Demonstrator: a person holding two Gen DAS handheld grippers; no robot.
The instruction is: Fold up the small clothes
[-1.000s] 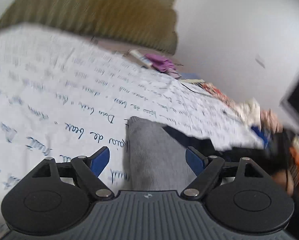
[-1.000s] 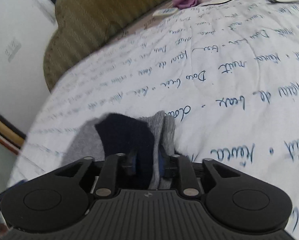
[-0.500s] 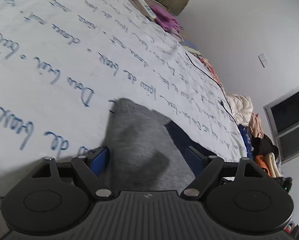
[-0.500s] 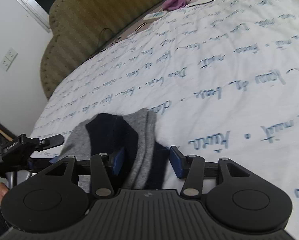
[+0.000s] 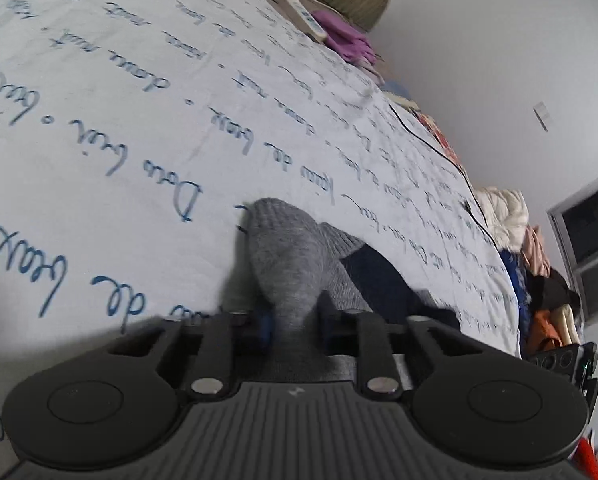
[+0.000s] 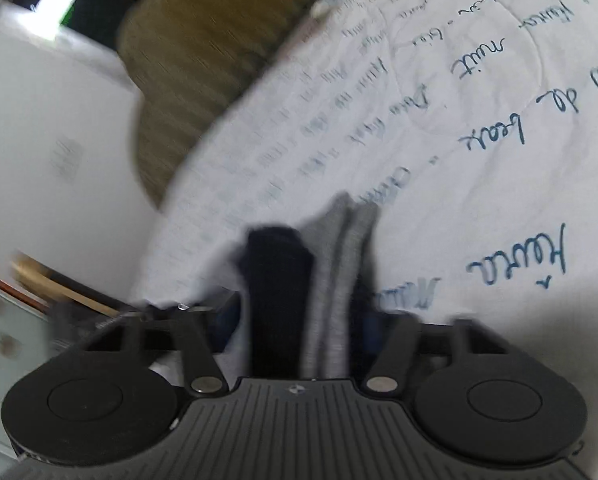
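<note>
Sock: grey-and-navy sock (image 5: 299,264) lying mid-bed (image 5: 99,128).
Left gripper (image 5: 295,320): my fingers closing, pinching grey knit.
Right gripper (image 6: 299,320): closing around the navy-grey end.
Risk: uneven pulls could bunch the fold.

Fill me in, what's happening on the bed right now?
A person is working a grey and navy sock with two handheld grippers on a white bedspread printed with blue script. The left gripper is closing, its jaws pinching a bunched-up grey part of the sock. The right gripper is closing too, with navy and grey layers of the sock between its fingers. The sock lies partly on the bedspread, so the fold looks underway, not finished.
</note>
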